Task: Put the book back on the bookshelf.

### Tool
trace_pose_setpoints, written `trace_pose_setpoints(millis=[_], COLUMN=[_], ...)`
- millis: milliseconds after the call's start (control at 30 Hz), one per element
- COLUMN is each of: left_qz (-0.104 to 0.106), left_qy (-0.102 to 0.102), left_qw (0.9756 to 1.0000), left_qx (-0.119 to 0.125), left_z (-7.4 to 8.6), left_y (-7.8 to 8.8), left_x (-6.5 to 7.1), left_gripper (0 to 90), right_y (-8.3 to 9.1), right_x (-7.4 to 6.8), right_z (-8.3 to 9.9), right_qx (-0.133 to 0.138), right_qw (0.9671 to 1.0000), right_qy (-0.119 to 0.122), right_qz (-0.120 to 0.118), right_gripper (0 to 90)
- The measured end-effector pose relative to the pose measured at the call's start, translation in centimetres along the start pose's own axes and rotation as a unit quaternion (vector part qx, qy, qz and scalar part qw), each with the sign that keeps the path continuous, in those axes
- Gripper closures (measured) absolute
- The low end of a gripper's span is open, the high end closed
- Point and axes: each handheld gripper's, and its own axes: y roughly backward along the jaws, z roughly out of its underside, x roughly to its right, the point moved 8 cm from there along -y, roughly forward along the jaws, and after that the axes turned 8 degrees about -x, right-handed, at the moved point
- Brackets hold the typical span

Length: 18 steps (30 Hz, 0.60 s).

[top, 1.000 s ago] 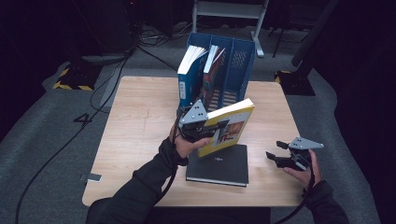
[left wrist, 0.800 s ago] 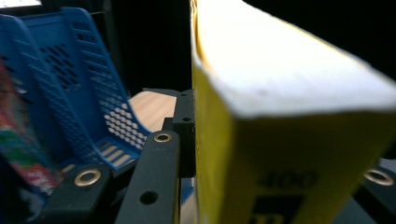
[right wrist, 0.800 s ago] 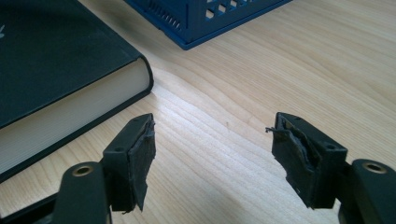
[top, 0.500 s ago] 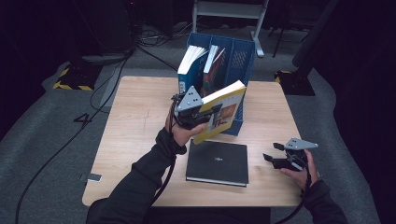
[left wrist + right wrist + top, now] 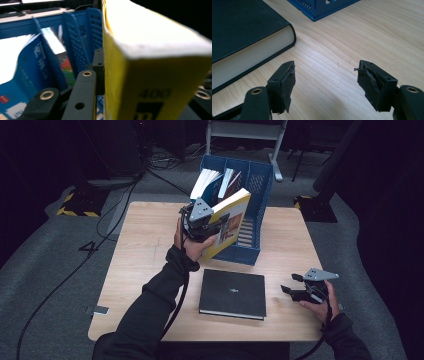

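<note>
Left gripper [image 5: 200, 222] clamped on yellow book [image 5: 227, 222], tilted over blue file rack [image 5: 257, 185]. Right gripper [image 5: 325, 83] jaws spread, empty, beside black book [image 5: 233, 293].

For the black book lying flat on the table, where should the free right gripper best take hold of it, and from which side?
Probably the fore edge of the black book, from its right side: it lies flat, its pale page block faces the open right gripper, and the jaws could span its thickness once turned.
</note>
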Motion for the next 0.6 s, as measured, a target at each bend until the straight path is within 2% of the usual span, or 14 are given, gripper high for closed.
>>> trace_pose_setpoints(millis=[167, 267, 400, 500, 600], left_qz=[-0.010, -0.034, -0.046, -0.062, -0.071], left_qy=[0.010, 0.008, 0.011, 0.026, 0.029], left_qw=[0.9999, 0.9992, 0.9985, 0.9972, 0.9965], left_qx=[-0.006, -0.016, -0.026, -0.033, -0.035], left_z=[-0.5, -1.0, -1.4, -1.9, -2.2], left_y=[-1.1, -2.0, -2.8, -4.0, -4.6], left_x=[-0.4, -0.7, -1.0, -1.5, -1.7], left_gripper=[75.2, 75.2, 75.2, 75.2, 75.2], right_y=[-0.1, -0.2, -0.1, -0.2, -0.3], right_x=[-0.2, -0.2, -0.3, -0.4, -0.4], right_z=[0.0, 0.0, 0.0, 0.0, 0.1], right_qx=[-0.002, -0.002, -0.002, -0.004, -0.005], right_qw=[1.0000, 1.0000, 1.0000, 1.0000, 1.0000], right_qy=[0.004, 0.002, 0.004, 0.005, 0.005], right_qz=[0.000, -0.001, -0.002, -0.002, -0.004], right_gripper=[31.3, 31.4, 31.5, 31.6, 31.6])
